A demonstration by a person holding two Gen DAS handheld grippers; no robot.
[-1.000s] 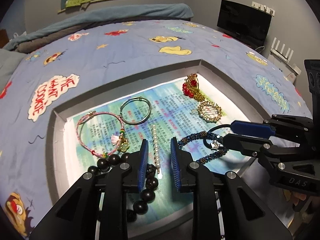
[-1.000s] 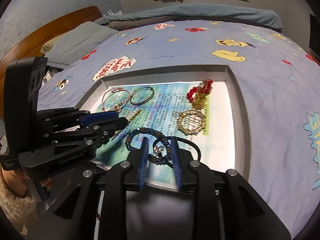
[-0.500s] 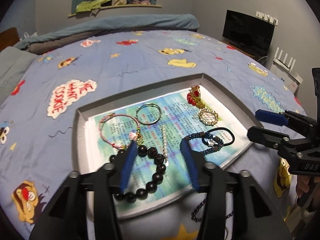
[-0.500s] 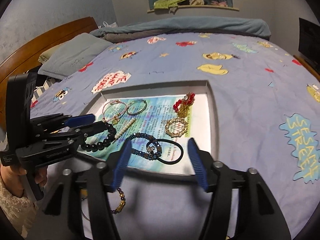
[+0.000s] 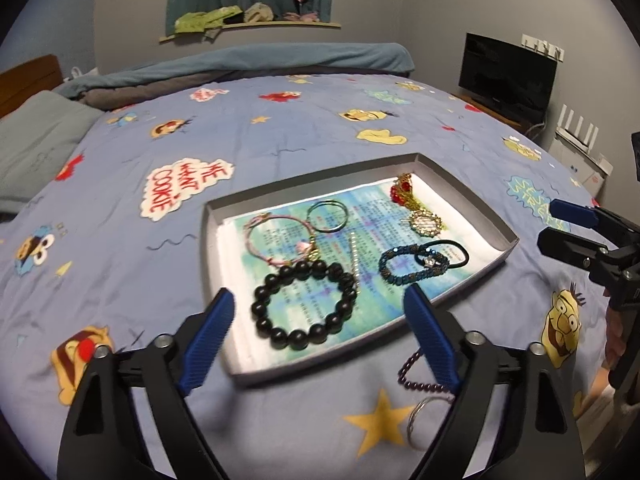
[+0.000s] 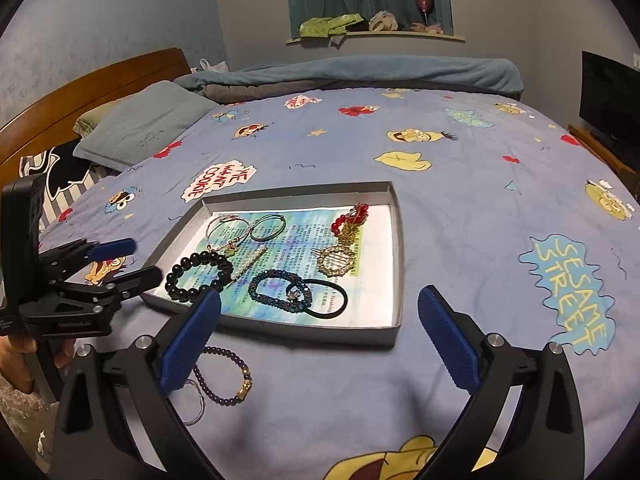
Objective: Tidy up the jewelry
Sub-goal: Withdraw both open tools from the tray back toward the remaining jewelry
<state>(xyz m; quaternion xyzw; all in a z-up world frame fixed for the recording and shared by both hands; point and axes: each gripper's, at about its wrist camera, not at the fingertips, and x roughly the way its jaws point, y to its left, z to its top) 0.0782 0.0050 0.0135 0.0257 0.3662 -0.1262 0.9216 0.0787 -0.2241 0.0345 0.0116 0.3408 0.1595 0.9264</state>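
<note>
Hovering over the bedspread (image 6: 460,208), we hold both grippers spread wide, nothing between the pads; their jaws have just been opening. Our left gripper (image 5: 320,320) sits above the tray's (image 5: 212,240) near-left corner, our right gripper (image 6: 320,320) above its near edge. In the tray, the black bead bracelet (image 5: 304,304) lies near left, and the pearl bar (image 6: 249,263) runs its long axis near-left to far-right. A purple bracelet (image 6: 228,376) lies outside, just near the tray.

Bare bedspread (image 6: 460,200) surrounds the tray (image 6: 308,332); jewelry crowds its floor.
</note>
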